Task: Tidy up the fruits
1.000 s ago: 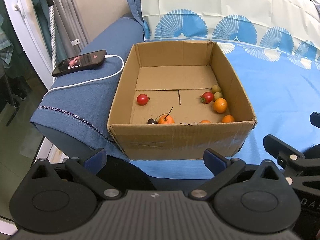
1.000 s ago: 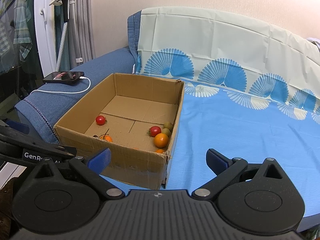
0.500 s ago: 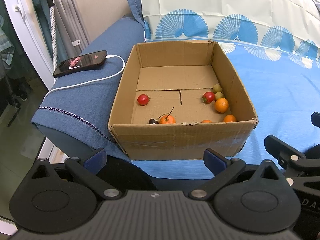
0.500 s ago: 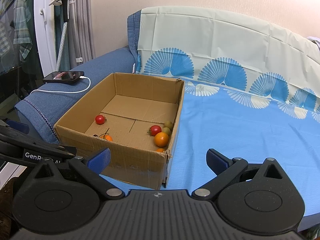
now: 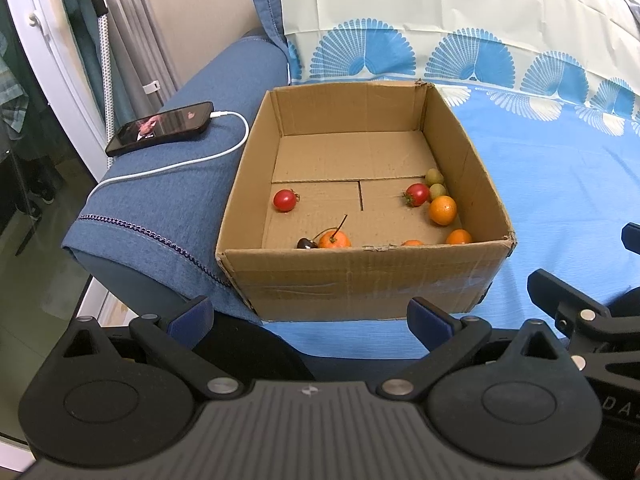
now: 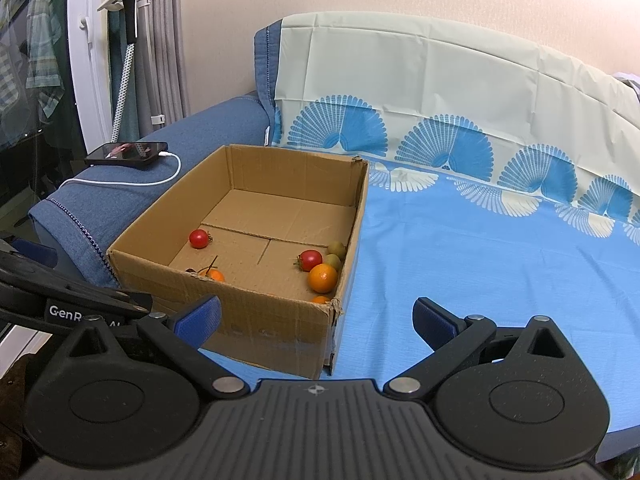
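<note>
An open cardboard box [image 5: 362, 280] [image 6: 264, 320] sits on the blue sofa cover. Inside lie a red tomato [image 5: 285, 200] [image 6: 199, 238] at the left, a second red tomato [image 5: 417, 194] [image 6: 310, 259], two green fruits [image 5: 434, 178] [image 6: 336, 247], an orange [image 5: 442, 210] [image 6: 322, 278] by the right wall, and a dark cherry [image 5: 306, 243] beside a small orange [image 5: 334, 240] [image 6: 214, 275] at the front wall. More orange fruit [image 5: 458, 237] is half hidden behind the front wall. My left gripper [image 5: 310, 316] and my right gripper [image 6: 316, 314] both stand open, empty, in front of the box.
A phone [image 5: 160, 128] [image 6: 127, 153] on a white charging cable [image 5: 192, 162] lies on the sofa armrest [image 5: 160, 208], left of the box. The patterned blue cover [image 6: 480, 248] stretches to the right. A garment steamer [image 6: 128, 32] stands by the curtain at far left.
Both views have shifted only very slightly; the box and fruit lie as before, and both grippers stay open.
</note>
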`<state>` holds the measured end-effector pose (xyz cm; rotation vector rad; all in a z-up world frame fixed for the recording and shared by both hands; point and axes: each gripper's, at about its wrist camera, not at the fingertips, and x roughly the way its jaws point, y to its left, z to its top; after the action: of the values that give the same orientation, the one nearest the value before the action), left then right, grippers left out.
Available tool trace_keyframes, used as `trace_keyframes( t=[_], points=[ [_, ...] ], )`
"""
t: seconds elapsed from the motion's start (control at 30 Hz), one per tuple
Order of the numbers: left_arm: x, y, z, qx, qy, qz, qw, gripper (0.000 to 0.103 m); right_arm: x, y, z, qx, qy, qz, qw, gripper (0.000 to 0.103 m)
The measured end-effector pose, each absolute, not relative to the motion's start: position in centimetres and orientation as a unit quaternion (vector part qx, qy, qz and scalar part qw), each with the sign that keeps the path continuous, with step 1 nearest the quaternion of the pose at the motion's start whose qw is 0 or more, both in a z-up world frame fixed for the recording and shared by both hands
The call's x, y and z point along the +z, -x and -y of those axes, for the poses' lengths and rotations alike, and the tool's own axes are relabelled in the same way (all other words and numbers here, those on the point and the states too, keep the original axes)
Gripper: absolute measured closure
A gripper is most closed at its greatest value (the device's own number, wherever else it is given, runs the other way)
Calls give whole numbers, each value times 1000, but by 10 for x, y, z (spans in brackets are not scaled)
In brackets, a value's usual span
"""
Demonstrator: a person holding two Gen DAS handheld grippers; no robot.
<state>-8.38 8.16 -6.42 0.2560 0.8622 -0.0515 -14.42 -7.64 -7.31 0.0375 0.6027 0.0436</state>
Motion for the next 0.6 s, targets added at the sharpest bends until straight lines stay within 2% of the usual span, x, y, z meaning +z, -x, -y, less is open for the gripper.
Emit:
trace_keyframes(
  t=[0.6],
  points=[
    [-66, 84, -82, -24, -127, -418, 899, 0, -73, 144, 77, 21, -19, -298, 954, 2]
  ],
)
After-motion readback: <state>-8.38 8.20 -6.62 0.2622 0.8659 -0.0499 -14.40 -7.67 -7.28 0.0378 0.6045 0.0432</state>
